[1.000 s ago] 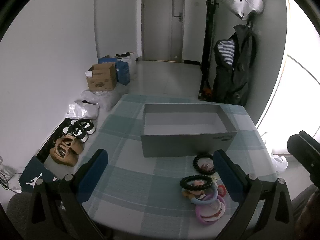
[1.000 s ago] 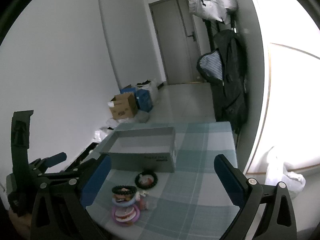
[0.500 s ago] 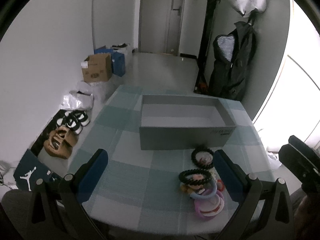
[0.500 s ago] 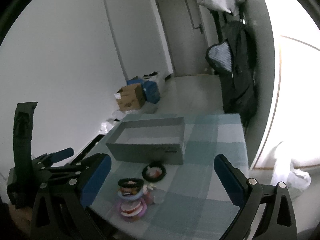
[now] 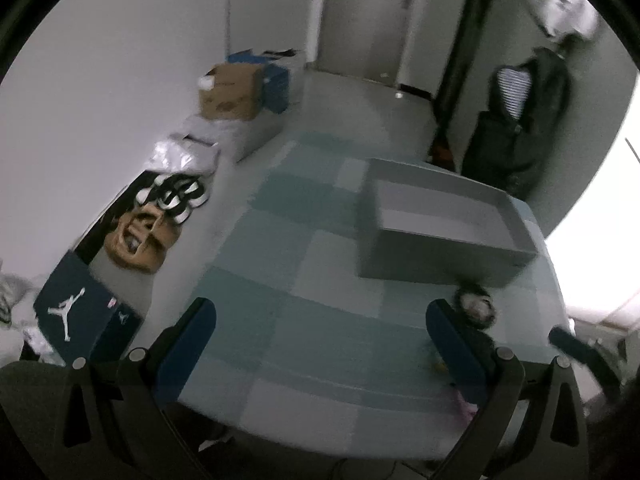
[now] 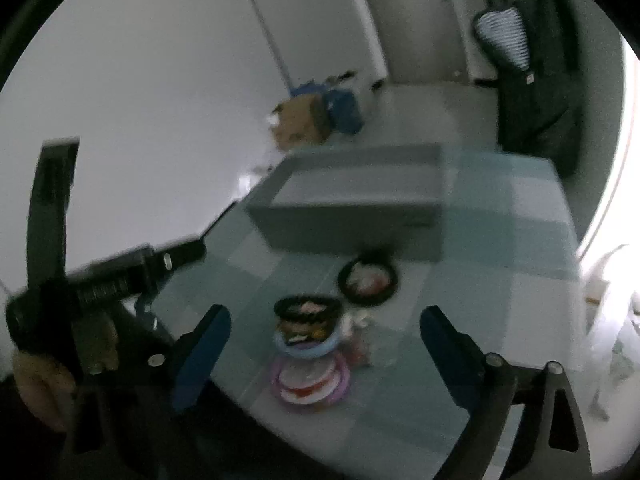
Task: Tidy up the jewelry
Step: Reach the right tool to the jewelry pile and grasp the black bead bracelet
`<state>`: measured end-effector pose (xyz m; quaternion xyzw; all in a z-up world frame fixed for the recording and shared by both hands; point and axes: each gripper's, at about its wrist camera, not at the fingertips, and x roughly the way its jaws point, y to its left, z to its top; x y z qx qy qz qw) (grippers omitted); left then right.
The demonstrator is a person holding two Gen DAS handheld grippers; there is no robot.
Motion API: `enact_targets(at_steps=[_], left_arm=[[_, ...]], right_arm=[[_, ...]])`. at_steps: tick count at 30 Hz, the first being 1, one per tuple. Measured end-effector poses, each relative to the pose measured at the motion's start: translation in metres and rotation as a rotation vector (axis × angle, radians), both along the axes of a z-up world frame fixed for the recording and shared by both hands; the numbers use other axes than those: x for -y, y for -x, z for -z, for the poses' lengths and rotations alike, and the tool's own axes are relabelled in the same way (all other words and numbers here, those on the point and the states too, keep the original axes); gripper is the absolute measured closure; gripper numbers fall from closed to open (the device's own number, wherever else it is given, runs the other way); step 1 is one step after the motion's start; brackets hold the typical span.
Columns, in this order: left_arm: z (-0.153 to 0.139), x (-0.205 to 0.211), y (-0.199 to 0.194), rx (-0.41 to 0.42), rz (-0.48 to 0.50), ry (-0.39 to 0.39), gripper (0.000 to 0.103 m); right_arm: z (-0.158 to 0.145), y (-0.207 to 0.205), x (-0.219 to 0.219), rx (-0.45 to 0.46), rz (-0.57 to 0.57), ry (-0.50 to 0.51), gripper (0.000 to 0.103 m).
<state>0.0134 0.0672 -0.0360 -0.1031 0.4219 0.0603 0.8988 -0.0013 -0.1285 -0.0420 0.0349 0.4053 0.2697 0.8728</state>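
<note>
A pile of bracelets lies on the checked tablecloth [image 6: 500, 312]: a black beaded one [image 6: 368, 280] nearest the box, another black one [image 6: 308, 308] on a blue ring [image 6: 308, 346], and pink and purple rings [image 6: 310, 380] at the front. An open grey box [image 6: 352, 216] stands behind them; it also shows in the left wrist view [image 5: 444, 228]. My right gripper [image 6: 324, 344] is open, above the pile. My left gripper [image 5: 320, 336] is open and empty over the table's left part; its right finger hides most of the pile, one black bracelet [image 5: 476, 306] shows.
The left gripper's body [image 6: 100, 276] shows at the left of the right wrist view. On the floor left of the table are shoes [image 5: 176, 196], a brown bag [image 5: 140, 236], a dark shoe box [image 5: 80, 316] and a cardboard box [image 5: 232, 92]. Coats [image 5: 516, 120] hang at the right.
Both grippers have moved down and forward toward the table. The left view has swung left, the right gripper has come closer over the bracelet pile. Both stay open.
</note>
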Motion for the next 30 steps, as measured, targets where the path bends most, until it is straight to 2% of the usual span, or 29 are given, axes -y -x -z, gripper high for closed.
enact_targets(at_steps=[5,10,14,18,20,23,30], left_arm=[[0.005,-0.014,-0.005,-0.024,-0.043,0.027,0.001],[0.012,-0.013,-0.009,-0.063,-0.012,0.056,0.001],[0.014,-0.012,-0.010,-0.079,0.018,0.060,0.001],[0.018,-0.014,-0.013,-0.105,0.028,0.065,0.001],[0.019,-0.016,-0.014,-0.117,0.027,0.070,0.001],[0.020,-0.017,-0.016,-0.126,0.024,0.073,0.001],[0.021,-0.014,-0.017,-0.140,0.025,0.072,0.001]], right_arm=[[0.013,-0.003,-0.022,-0.011,-0.038,0.050,0.015],[0.021,-0.015,-0.025,-0.063,-0.026,0.004,0.016],[0.030,-0.026,-0.035,-0.111,-0.038,0.003,0.026],[0.030,-0.029,-0.041,-0.106,-0.048,0.022,0.029],[0.031,-0.031,-0.043,-0.108,-0.042,0.042,0.040],[0.033,-0.034,-0.043,-0.110,-0.030,0.071,0.052],[0.032,-0.034,-0.037,-0.107,-0.032,0.049,0.059]])
